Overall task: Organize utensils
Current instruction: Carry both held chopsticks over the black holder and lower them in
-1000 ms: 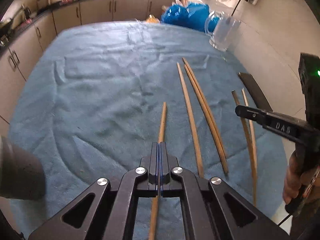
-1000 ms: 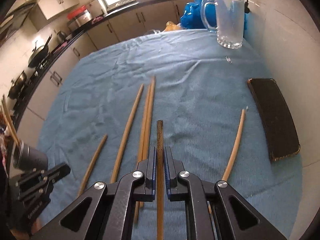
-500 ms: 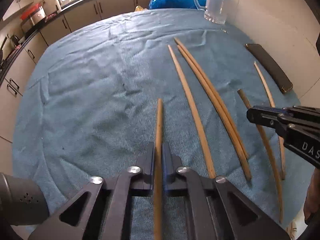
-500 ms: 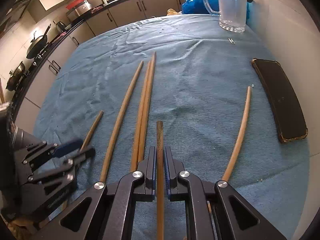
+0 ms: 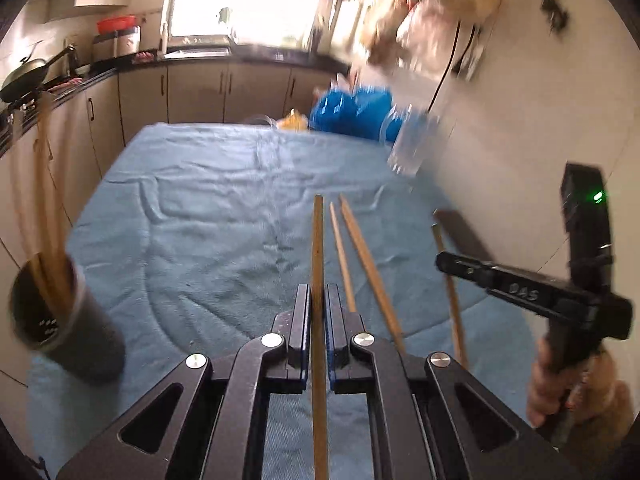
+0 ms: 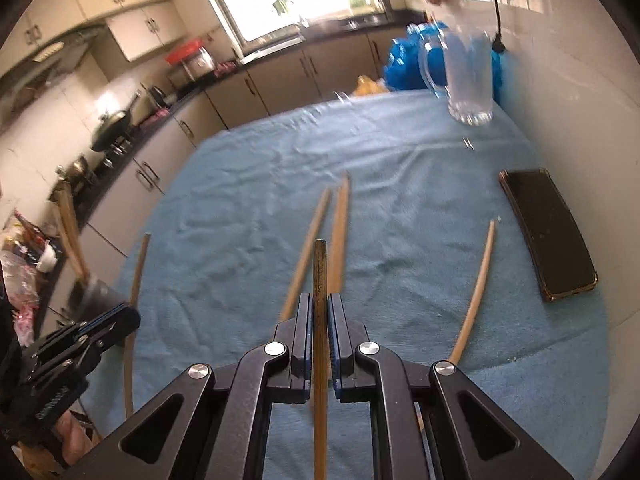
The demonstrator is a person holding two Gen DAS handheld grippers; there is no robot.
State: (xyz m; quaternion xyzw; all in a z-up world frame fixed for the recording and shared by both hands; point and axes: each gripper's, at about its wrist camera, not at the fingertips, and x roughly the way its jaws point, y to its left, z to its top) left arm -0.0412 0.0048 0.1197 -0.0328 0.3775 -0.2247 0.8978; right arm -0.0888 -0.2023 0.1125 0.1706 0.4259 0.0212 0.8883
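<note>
My left gripper (image 5: 318, 294) is shut on a pale wooden chopstick (image 5: 318, 240), held above the blue cloth and sticking out forward. My right gripper (image 6: 320, 302) is shut on a darker, speckled chopstick (image 6: 320, 272), also lifted. Two chopsticks (image 6: 340, 224) lie side by side mid-table, and a curved one (image 6: 476, 292) lies to the right. A dark cup (image 5: 60, 320) with several chopsticks in it stands at the table's near left corner. In the left wrist view the right gripper (image 5: 440, 260) is seen at the right. The right wrist view has the left gripper (image 6: 124, 318) at lower left.
A black phone (image 6: 548, 232) lies near the right wall. A glass mug (image 6: 468, 76) and a blue bag (image 5: 352, 108) stand at the table's far right. The blue cloth (image 5: 200, 208) covers the whole table. Kitchen cabinets run along the left and far side.
Both grippers have risen off the cloth, each carrying its chopstick. Both views now tilt higher, and the dark cup with its chopsticks has come fully into the left view.
</note>
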